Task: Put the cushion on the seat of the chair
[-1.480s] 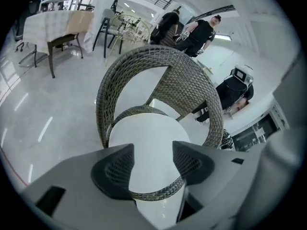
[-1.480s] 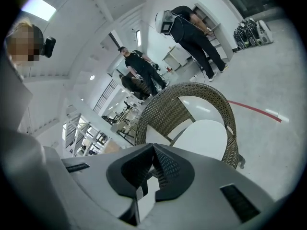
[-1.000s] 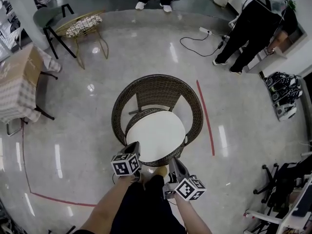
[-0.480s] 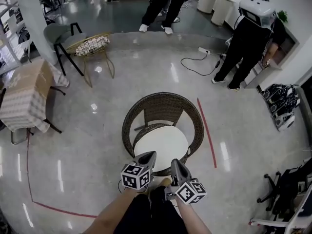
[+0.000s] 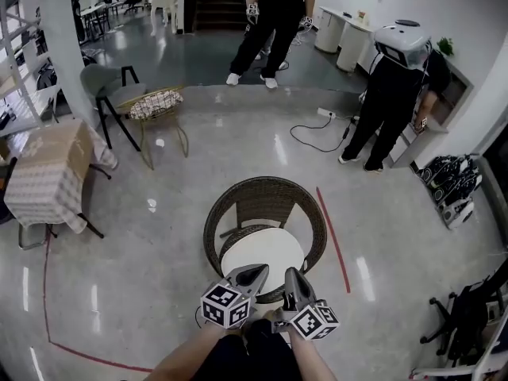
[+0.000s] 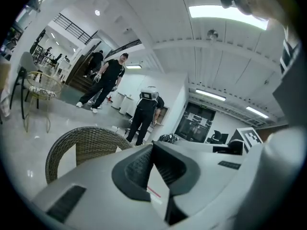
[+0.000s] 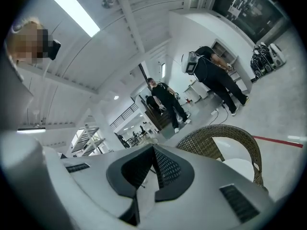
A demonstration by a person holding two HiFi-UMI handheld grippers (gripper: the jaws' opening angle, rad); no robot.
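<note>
Since the earlier frame both grippers had come up from the front edge of the seat, and the whole view had lifted with them. The cushion [image 5: 262, 248] had stayed where it was.

The left gripper [image 5: 255, 275] and the right gripper [image 5: 293, 277] were close together, side by side. In the head view they were in front of the front rim of the chair [image 5: 266, 190], and both pointed away from the person towards the chair back. In the left gripper view the two jaws were closed, their tips meeting, and nothing was between them. In the right gripper view the jaws were closed in the same way and were also empty. Both gripper views showed the chair beyond the jaws, apart from them.

The cushion, round and white, lay flat on the seat of the wicker chair, inside the curved back. It covered nearly the whole seat.

The chair stood alone in the middle of the shiny grey floor [image 5: 159, 236]. A red line [image 5: 333, 240] ran on the floor just beside the right side of the chair. Well apart, at the far left, stood a wire chair [image 5: 155, 105] and a table [image 5: 44, 169] with a checked cloth. A cable [image 5: 317, 137] lay on the floor behind the chair, near a person [image 5: 389, 94] who stood bent forward. Another person [image 5: 274, 14] stood at the far edge of the floor.
</note>
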